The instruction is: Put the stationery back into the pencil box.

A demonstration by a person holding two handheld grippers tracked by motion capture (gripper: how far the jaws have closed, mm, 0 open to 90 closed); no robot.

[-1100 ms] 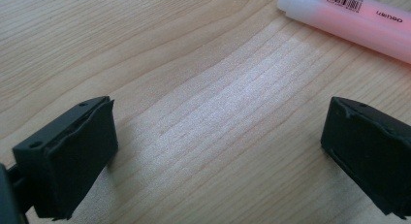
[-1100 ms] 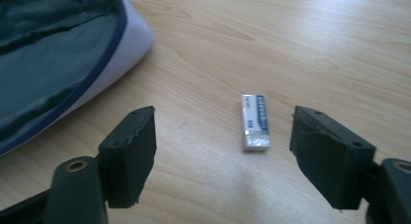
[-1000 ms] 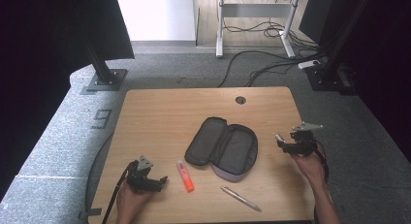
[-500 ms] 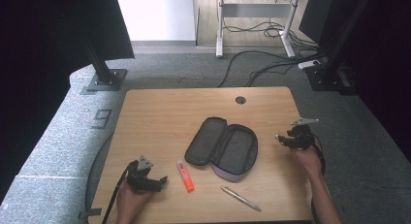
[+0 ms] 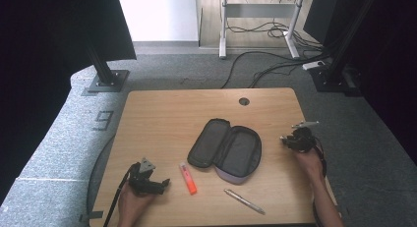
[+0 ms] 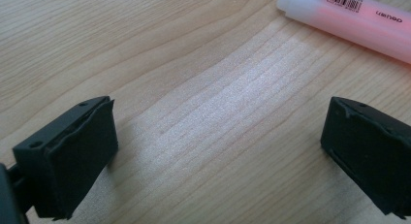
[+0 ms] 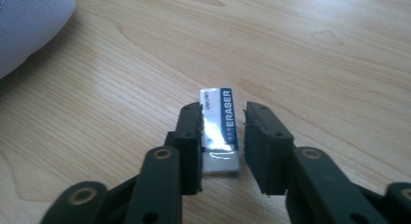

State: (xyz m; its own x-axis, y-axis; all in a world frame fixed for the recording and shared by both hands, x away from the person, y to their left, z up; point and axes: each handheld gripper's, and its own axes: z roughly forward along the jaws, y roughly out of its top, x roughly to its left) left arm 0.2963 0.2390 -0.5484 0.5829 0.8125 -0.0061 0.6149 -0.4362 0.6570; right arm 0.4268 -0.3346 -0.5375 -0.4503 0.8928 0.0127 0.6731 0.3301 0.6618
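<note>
A white eraser [image 7: 219,136] with a blue sleeve lies flat on the wooden table [image 5: 162,119]. My right gripper [image 7: 223,112] straddles it, open by a narrow gap: the left jaw touches the eraser's edge and a sliver of table shows before the right jaw. In the high view the right gripper [image 5: 286,140] sits to the right of an open dark pencil case [image 5: 225,148]. My left gripper [image 5: 164,184] rests at the front left, and its jaws [image 6: 218,136] are wide open over bare wood. An orange highlighter [image 5: 188,178] [image 6: 349,15] lies just beyond them.
A silver pen [image 5: 244,201] lies near the front edge, below the pencil case. The case's lilac outer fabric [image 7: 29,20] shows left of and beyond the right gripper. A round cable hole [image 5: 244,101] is at the table's back.
The right gripper has crept a little to the left, toward the pencil case. The left gripper has stayed put.
</note>
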